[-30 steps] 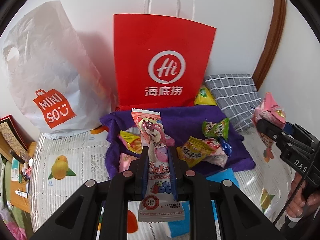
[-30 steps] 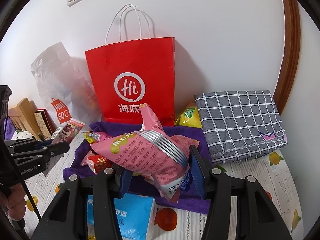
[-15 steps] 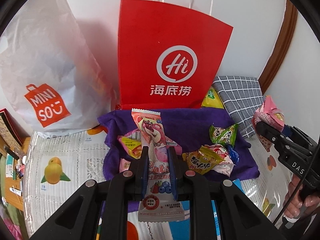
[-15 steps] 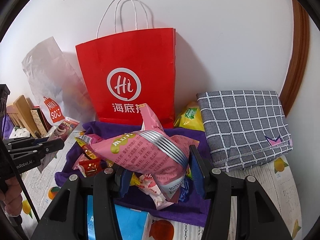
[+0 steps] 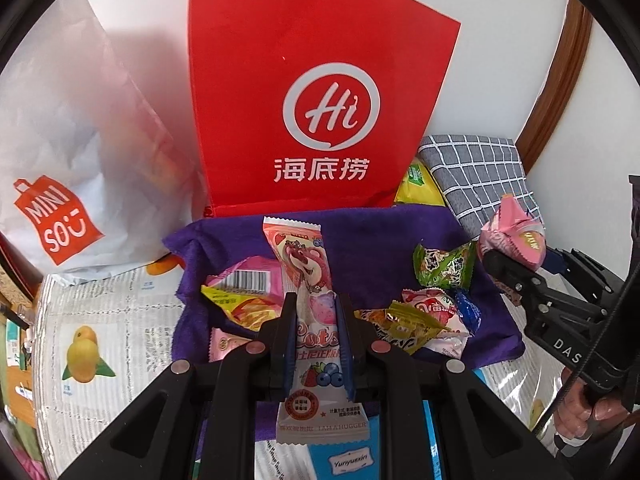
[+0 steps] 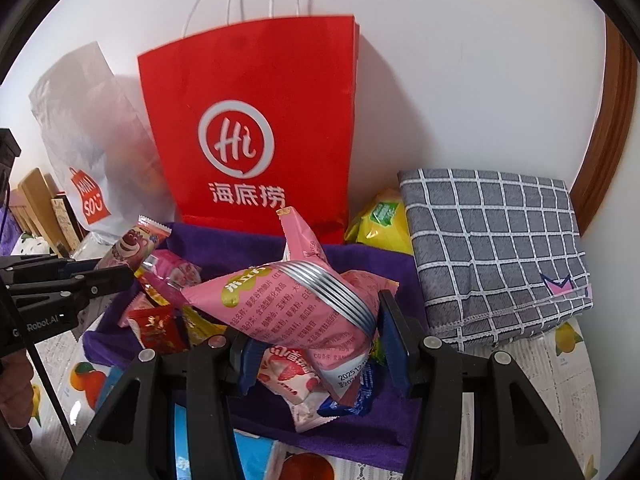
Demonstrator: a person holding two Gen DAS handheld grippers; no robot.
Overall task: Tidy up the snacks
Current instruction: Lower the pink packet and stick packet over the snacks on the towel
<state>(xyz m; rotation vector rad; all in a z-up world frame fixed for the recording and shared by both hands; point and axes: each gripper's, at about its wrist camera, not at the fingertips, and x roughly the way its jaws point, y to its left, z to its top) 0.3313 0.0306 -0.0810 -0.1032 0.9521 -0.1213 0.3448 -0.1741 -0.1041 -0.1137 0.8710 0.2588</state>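
While our left claw [image 5: 316, 326] pinches tight on the long strawberry-bear snack bar [image 5: 308, 280], that wrapper stands nearly upright between the blue pads, its top corner poking up toward the red paper bag [image 5: 320, 92]. Over in the right wrist view, our right claw [image 6: 320, 344] is clamped around the puffy pink snack pouch [image 6: 288, 304] (silver stripes across its belly, printed text facing us), and the pouch bulges out past both fingers, held above the pile.

Below both claws we have the purple cloth [image 5: 360, 236], spread on the fruit-printed table cover [image 5: 104, 320], and on it a loose heap of small snacks: a yellow packet [image 5: 244, 306] with a pink barcoded one just behind it, a green wrapped sweet [image 5: 444, 268] toward the right, and a pink-and-white strawberry packet [image 5: 432, 308] beside a blue wrapper. From the right side we also catch a small red packet [image 6: 156, 328] at the cloth's left edge.

Further back, the red bag stands upright against the wall, touching the cloth's far edge. To its left leans a white Miniso plastic bag [image 5: 60, 168]; to its right a yellow-green snack bag [image 6: 380, 224] is tucked against a folded grey checked cloth [image 6: 492, 248]. A blue box [image 5: 344, 456] sits at the near edge, partly under our left claw.
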